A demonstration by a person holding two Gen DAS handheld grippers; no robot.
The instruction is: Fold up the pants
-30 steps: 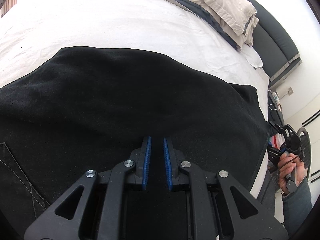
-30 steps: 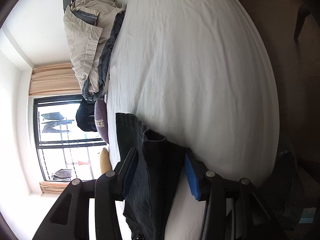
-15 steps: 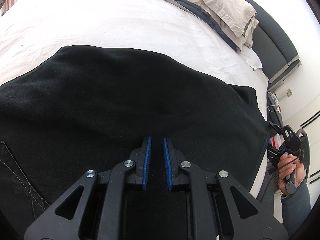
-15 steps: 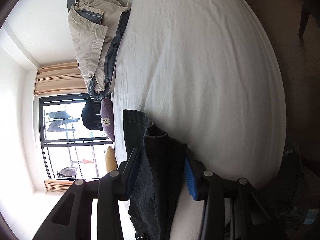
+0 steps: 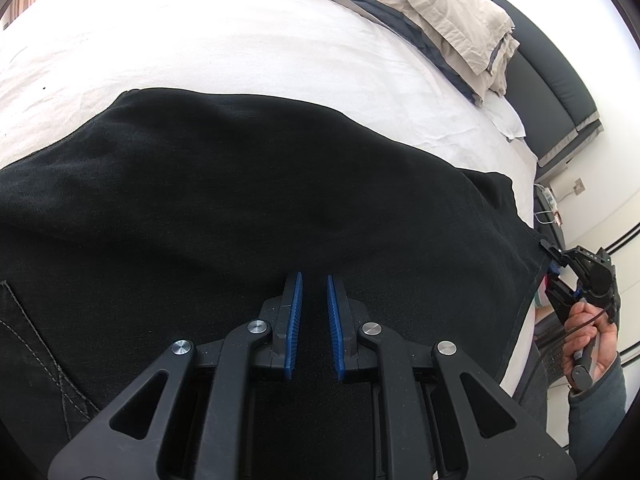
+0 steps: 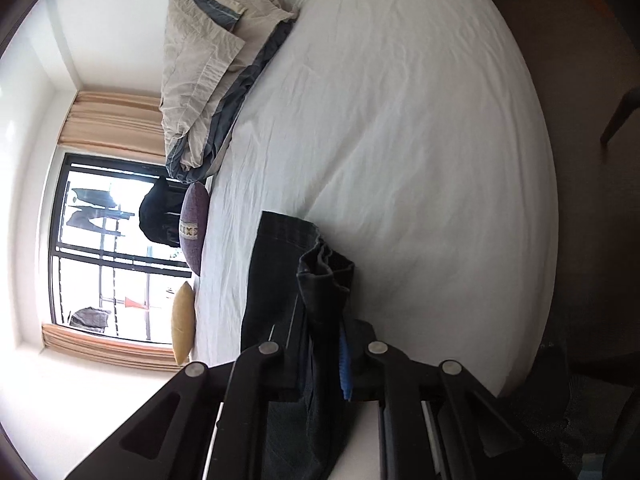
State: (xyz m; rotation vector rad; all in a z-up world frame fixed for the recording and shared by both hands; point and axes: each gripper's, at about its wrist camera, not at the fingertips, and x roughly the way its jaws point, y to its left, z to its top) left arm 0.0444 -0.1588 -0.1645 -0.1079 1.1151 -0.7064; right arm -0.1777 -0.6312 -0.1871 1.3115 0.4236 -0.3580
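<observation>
— Black denim fills the near half of the left wrist view. Where are the pants (image 5: 248,208) lying, exactly?

— Spread flat across the white bed sheet (image 5: 224,44), with pale stitching and a pocket seam at the lower left edge. One end reaches the bed's right edge, by the right gripper.

— And the left gripper (image 5: 313,280)?

— It sits low over the cloth, its blue pads (image 5: 294,316) a narrow gap apart. Dark fabric shows between them, but I cannot tell whether they pinch a fold or merely hover (black on black hides it).

— What about the right gripper (image 6: 322,334)?

— Its jaws stand closed on a bunched hem of the pants (image 6: 324,276); only a sliver of one blue pad (image 6: 343,360) shows past the denim. In the left wrist view you can see the person's right hand (image 5: 586,340) on the handle at the bed's edge, with the gripper (image 5: 560,268) at the end of the cloth.

— So the hem is lifted?

— The gathered hem stands up between the fingers, while a flatter layer of denim lies on the sheet just beside it.

— Further off?

— A purple cushion (image 6: 194,226) and a yellow cushion (image 6: 182,324) near the far side of the bed, then a rumpled beige and grey duvet (image 6: 216,60) heaped toward the dark headboard (image 5: 548,92). Beyond them, a window (image 6: 104,248) with peach curtains (image 6: 112,120).
</observation>
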